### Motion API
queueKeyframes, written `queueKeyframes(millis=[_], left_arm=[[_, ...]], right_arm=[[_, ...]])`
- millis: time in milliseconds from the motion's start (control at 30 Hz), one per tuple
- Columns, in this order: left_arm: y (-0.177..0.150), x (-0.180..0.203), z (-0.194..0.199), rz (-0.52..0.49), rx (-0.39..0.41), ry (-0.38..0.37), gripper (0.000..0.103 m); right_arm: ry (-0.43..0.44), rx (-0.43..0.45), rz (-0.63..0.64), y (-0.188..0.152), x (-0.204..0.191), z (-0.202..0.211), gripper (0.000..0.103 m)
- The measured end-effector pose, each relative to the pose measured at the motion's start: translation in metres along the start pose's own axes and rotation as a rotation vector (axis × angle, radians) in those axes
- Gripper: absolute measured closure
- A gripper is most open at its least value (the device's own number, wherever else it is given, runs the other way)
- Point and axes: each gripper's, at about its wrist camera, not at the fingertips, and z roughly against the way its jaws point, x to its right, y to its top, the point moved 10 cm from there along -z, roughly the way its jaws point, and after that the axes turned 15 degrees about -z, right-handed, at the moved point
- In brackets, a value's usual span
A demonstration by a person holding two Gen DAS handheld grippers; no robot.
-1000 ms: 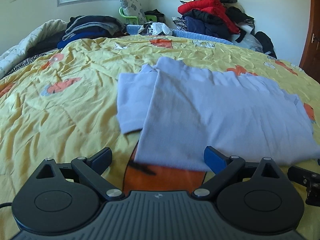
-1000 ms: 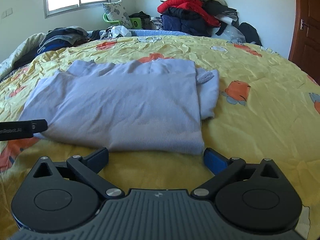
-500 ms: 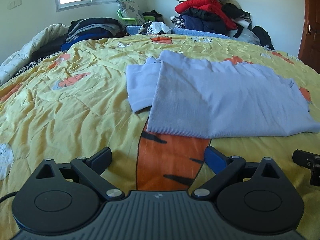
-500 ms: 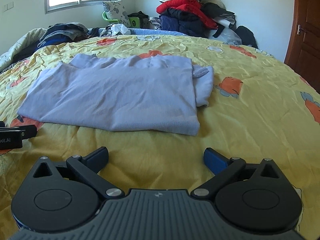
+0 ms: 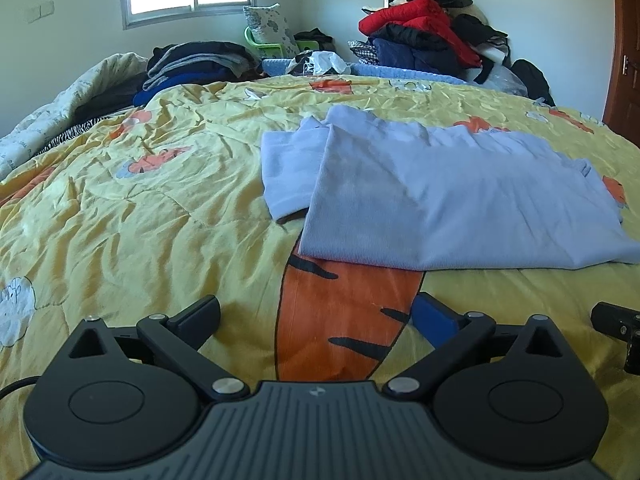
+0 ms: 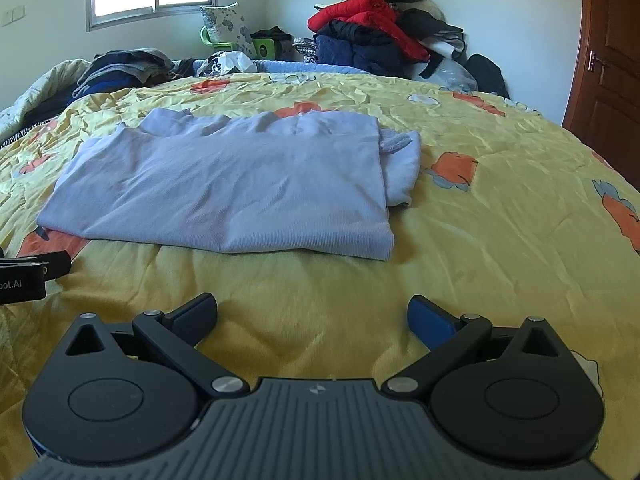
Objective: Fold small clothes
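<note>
A light blue garment [image 5: 440, 196] lies folded flat on the yellow bedspread [image 5: 140, 220], a sleeve sticking out at its left side. In the right wrist view the garment [image 6: 240, 188] lies ahead with a bunched sleeve at its right edge. My left gripper [image 5: 316, 316] is open and empty, held short of the garment's near left corner. My right gripper [image 6: 312, 312] is open and empty, held short of the garment's near right corner. Each gripper shows at the edge of the other's view.
A pile of red and dark clothes [image 5: 432, 40] is stacked at the far right wall. Folded dark clothes [image 5: 196, 64] and a quilt lie at the far left of the bed. A wooden door [image 6: 608, 60] stands on the right.
Both grippers have pulled back from the garment's near edge toward me. The garment lies still where it was left.
</note>
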Motion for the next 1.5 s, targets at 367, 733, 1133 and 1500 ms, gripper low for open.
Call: queueKeyframes(millis=[367,733,1133,1500], left_arm=[[-0.0011,-0.0014,-0.0008,0.013,-0.001,-0.005,0.0],[-0.0012,-0.0013,-0.0008,0.015,0.0,-0.007,0.0],[-0.0014,-0.0013,-0.0007,0.015,0.0,-0.006,0.0],[-0.0017,-0.0014,-0.0007,0.015,0.0,-0.01,0.0]], right_arm=[[0.0,0.0,0.0,-0.0002,0.0003,0.0001,0.0],[0.0,0.001,0.0,-0.0001,0.0002,0.0001,0.0],[0.0,0.001,0.001,-0.0001,0.0004,0.0004,0.0],[-0.003,0.003,-0.006,-0.0017,0.0018,0.0024,0.0]])
